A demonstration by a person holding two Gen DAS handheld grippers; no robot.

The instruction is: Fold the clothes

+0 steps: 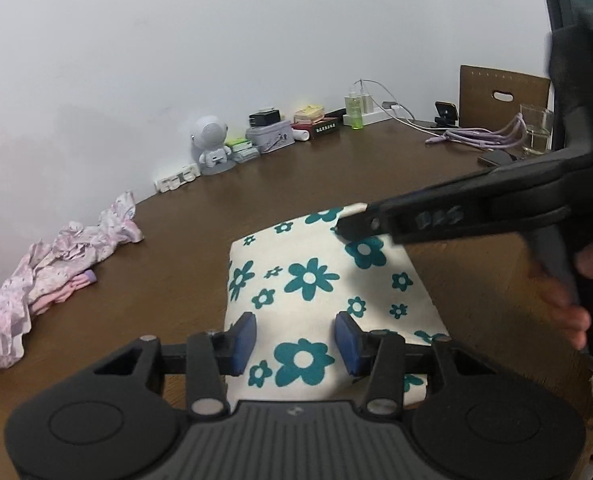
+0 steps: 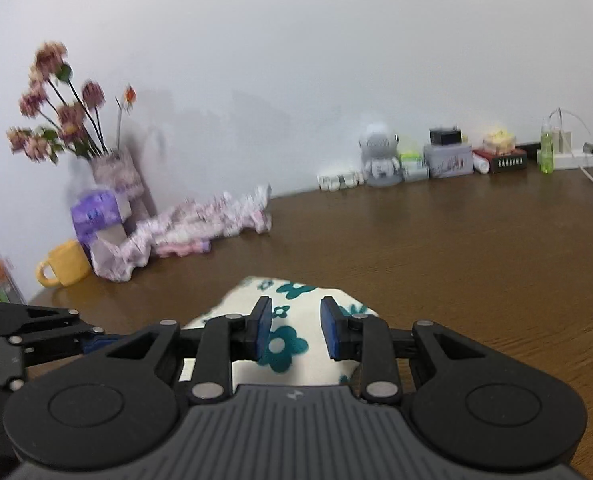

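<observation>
A folded cream cloth with teal flowers (image 1: 316,280) lies flat on the brown wooden table (image 1: 296,168). My left gripper (image 1: 296,342) is open over the cloth's near edge, its blue pads (image 1: 244,340) standing apart with cloth showing between them. My right gripper (image 1: 344,228) comes in from the right, held by a hand (image 1: 568,308), with its tip at the cloth's far right corner. In the right wrist view that gripper (image 2: 296,328) is open, and the flowered cloth (image 2: 292,344) lies between and under its pads. The left gripper (image 2: 92,340) shows at the lower left there.
A crumpled pink and lilac garment (image 1: 56,264) (image 2: 208,224) lies at the table's left. Along the wall stand an astronaut figure (image 1: 212,144), tins and boxes (image 1: 270,136), a green bottle (image 1: 354,108), cables (image 1: 476,136) and a glass (image 1: 536,128). A yellow mug (image 2: 62,264) and flower vase (image 2: 112,176) stand far left.
</observation>
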